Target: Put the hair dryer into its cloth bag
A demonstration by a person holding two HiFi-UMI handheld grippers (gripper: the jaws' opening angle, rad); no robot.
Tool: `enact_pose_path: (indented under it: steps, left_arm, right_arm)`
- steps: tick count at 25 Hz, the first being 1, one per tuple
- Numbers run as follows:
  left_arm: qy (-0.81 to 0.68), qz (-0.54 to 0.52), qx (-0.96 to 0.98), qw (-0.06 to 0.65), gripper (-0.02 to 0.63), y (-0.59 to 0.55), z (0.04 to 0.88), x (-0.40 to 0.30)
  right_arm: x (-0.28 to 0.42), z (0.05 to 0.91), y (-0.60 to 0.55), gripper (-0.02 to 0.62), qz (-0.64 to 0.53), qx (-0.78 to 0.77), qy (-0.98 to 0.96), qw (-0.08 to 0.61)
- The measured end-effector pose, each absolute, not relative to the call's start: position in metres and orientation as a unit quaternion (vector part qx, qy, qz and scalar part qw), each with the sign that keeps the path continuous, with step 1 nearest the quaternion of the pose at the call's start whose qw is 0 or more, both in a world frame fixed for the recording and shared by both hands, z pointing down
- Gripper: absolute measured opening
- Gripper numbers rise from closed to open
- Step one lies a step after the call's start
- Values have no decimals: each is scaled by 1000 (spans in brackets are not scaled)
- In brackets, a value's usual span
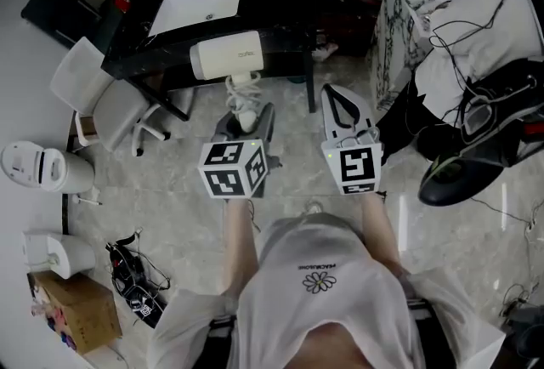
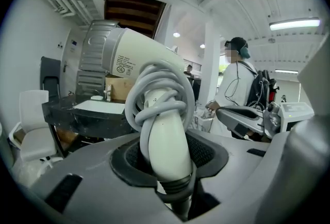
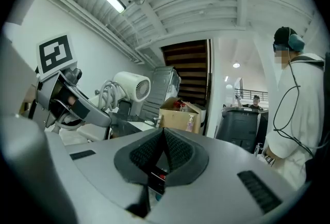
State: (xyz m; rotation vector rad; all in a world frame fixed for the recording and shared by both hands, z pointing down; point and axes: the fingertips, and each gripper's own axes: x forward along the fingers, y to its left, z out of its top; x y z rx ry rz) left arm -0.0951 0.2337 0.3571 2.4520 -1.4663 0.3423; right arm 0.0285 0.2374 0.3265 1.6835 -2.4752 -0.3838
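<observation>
Clenched on the handle of the hair dryer [image 1: 225, 55], the left gripper [image 2: 166, 158] holds it up in the air before the near edge of the black table [image 1: 280, 44], cord wound round the handle. To its right the right gripper [image 3: 162, 149] is closed on nothing. A flat white thing [image 1: 197, 6] on the table's far side may be the cloth bag; I cannot tell. Judging by this, the dryer is picked up, and bagging it is still to do.

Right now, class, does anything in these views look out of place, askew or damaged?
Nothing looks damaged or spilled. The left tongs clamp the hair dryer by its handle, with the cord coiled round it. Only a tangle of black cables lies loose on the floor.
</observation>
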Motion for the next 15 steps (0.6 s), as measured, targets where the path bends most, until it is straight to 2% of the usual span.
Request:
enact_pose_path:
  steps: [3, 8, 15]
  left_arm:
    - [-503, 109, 845, 145, 166, 231, 357, -97]
    - [-510, 104, 839, 158, 167, 226, 364, -103]
    - [-517, 105, 830, 178, 167, 222, 377, -110]
  right_arm:
    - [29, 326, 234, 12, -120, 557, -820, 54]
    - [28, 341, 226, 12, -124, 557, -817, 84]
    - [17, 356, 219, 12, -108, 533, -834, 93]
